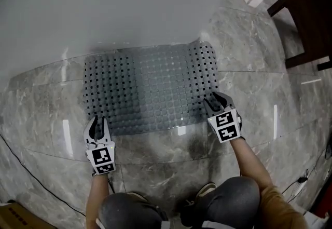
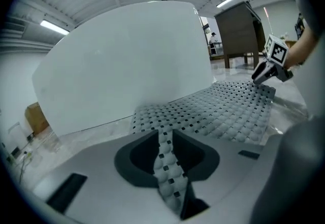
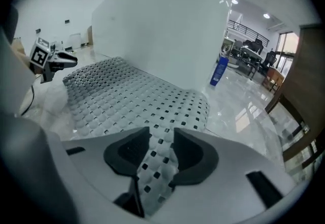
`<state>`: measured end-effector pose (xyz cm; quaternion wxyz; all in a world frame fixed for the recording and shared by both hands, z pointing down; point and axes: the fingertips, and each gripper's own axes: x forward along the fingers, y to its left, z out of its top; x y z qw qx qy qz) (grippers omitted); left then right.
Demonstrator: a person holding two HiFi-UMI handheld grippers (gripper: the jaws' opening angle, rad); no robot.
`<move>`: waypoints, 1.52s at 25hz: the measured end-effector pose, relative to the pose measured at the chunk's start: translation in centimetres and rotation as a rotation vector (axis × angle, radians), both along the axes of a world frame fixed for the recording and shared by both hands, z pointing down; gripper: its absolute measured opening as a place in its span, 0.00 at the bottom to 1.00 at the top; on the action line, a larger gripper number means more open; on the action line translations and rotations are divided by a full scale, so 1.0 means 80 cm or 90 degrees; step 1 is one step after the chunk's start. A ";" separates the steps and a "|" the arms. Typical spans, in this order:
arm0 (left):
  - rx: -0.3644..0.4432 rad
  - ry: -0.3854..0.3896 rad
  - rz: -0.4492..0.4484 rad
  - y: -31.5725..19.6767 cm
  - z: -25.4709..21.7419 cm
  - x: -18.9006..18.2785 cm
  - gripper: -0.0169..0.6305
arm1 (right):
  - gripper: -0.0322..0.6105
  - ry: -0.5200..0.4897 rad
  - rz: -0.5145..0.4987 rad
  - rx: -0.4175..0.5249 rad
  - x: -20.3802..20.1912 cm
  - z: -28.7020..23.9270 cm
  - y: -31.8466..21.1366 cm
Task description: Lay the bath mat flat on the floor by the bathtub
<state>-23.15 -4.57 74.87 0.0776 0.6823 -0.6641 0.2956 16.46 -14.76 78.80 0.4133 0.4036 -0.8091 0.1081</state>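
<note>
On the grey marble floor (image 1: 259, 67), just below the white bathtub (image 1: 104, 4) at 12 o'clock, the grey perforated rubber bath mat (image 1: 150, 88) lies flat. The left tool (image 1: 98, 124) at its 7 o'clock corner and the right tool (image 1: 217, 99) at its 4 o'clock corner are both released, straddling its edge.

A dark wooden cabinet (image 1: 306, 10) and blue bottle (image 3: 219, 71) stand upright.

Your bath mat (image 1: 150, 88) looks like grey rubbery plastic, bumpy and perforated, with a slight sheen. The floor (image 1: 249, 41) under you is polished, veined stone, mirror-glossy. The bathtub (image 1: 104, 4) wall is smooth, matt white.
</note>
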 end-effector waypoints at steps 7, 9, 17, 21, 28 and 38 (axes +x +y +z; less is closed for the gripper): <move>-0.054 0.079 0.012 -0.003 0.025 0.015 0.03 | 0.05 -0.004 -0.004 0.020 -0.012 -0.001 0.003; -0.053 0.085 0.012 -0.004 0.021 0.018 0.03 | 0.05 -0.013 0.000 0.021 -0.014 -0.005 0.001; -0.040 0.101 0.019 -0.007 0.009 0.027 0.03 | 0.05 -0.041 -0.010 0.008 -0.029 -0.013 0.005; -0.029 0.104 0.041 -0.009 0.002 0.036 0.03 | 0.05 -0.052 -0.013 0.012 -0.038 -0.021 0.004; -0.001 0.098 0.051 -0.012 -0.021 0.040 0.03 | 0.05 -0.073 -0.012 0.036 -0.058 -0.045 -0.002; 0.084 0.134 0.052 -0.019 -0.092 0.046 0.03 | 0.05 -0.122 -0.025 0.074 -0.095 -0.102 -0.019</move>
